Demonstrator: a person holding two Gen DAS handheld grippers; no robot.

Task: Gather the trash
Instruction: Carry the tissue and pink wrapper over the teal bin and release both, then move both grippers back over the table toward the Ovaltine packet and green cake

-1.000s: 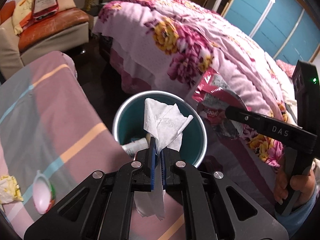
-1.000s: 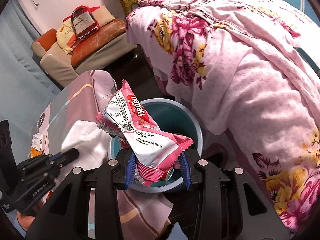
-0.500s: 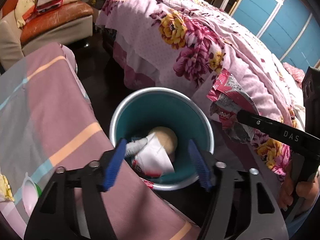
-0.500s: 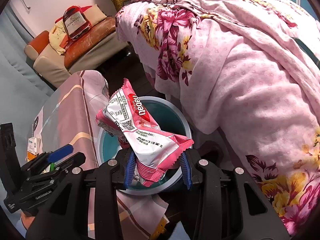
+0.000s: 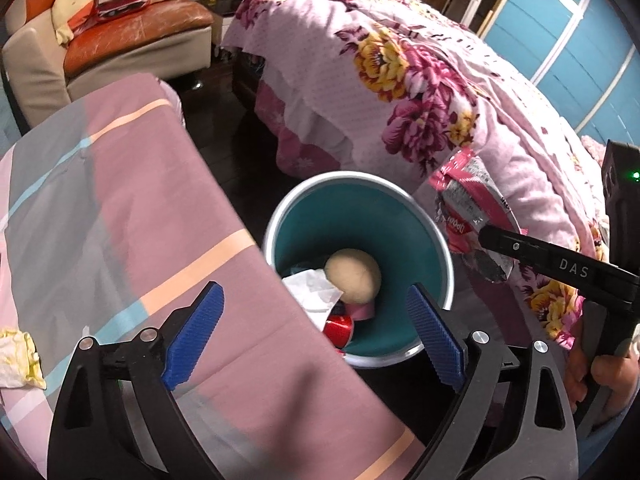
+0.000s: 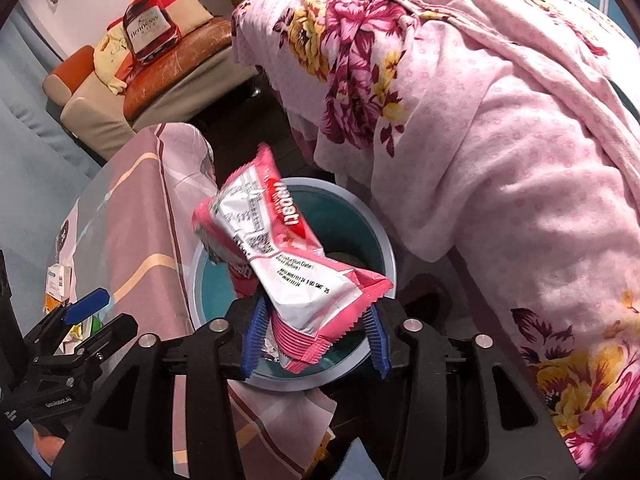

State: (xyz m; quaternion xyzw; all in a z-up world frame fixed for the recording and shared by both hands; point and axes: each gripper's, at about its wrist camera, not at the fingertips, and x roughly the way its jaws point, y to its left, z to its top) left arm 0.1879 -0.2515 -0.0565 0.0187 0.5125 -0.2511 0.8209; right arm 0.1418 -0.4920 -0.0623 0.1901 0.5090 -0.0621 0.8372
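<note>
A teal trash bin [image 5: 400,216] with a silver rim stands on the dark floor between the table and the bed; it also shows in the right wrist view [image 6: 376,240]. Inside lie a white tissue [image 5: 310,288], a beige round lump [image 5: 352,276] and a red can [image 5: 339,327]. My left gripper [image 5: 316,336] is open and empty above the bin's near side. My right gripper [image 6: 314,336] is shut on a pink and white snack wrapper [image 6: 280,264] and holds it over the bin; the wrapper also shows in the left wrist view [image 5: 472,208].
A table with a pink striped cloth [image 5: 100,220] is left of the bin, with a crumpled yellow-white paper [image 5: 16,356] at its left edge. A bed with a pink floral blanket [image 5: 400,80] is close on the right. A sofa [image 5: 120,40] stands behind.
My left gripper opened and let go of the white tissue, which fell into the bin. It then drew back a little. My right gripper keeps the wrapper over the bin.
</note>
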